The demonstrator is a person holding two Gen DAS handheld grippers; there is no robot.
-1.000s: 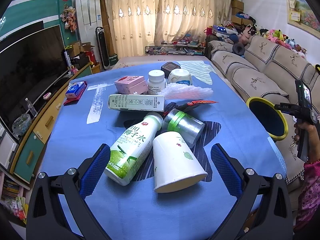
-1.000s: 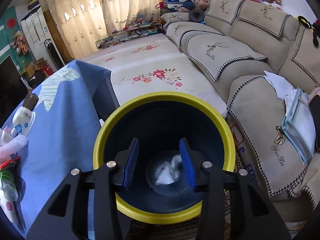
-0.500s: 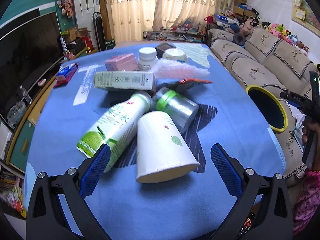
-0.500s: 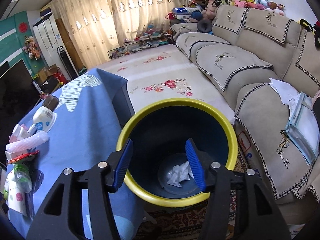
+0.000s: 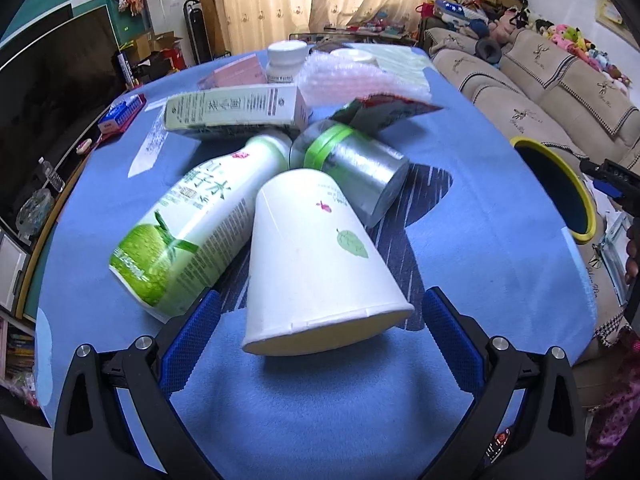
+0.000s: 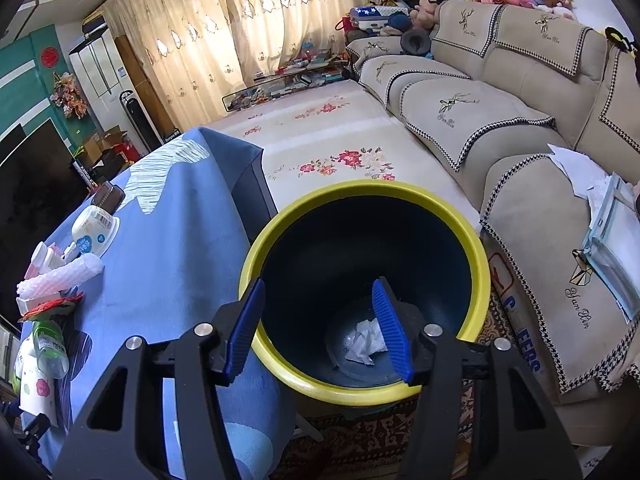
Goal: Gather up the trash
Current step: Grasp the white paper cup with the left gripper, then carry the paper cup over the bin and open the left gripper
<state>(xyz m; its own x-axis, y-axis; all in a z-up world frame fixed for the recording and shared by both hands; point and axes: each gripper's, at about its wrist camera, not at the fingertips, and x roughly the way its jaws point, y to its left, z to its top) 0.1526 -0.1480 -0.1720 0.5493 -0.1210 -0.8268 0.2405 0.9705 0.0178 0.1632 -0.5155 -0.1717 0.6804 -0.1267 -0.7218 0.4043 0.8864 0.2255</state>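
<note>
Judging from one crumpled white scrap (image 6: 366, 342) in the yellow-rimmed bin (image 6: 362, 394) beneath the empty, half-spread right gripper (image 6: 318, 328), barely begun, with paper cup (image 5: 316, 256), juice bottle (image 5: 188, 228) and tin (image 5: 352, 168) uncollected on the blue table (image 5: 472, 240) before the wide-spread left gripper (image 5: 318, 344)

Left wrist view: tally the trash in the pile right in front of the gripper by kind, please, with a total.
Paper cups: 1
Drink bottles: 1, green and white
Silver cans with a green band: 1
Long cartons: 1
Red wrappers: 1
Bubble wrap pieces: 1
Total: 6
</note>
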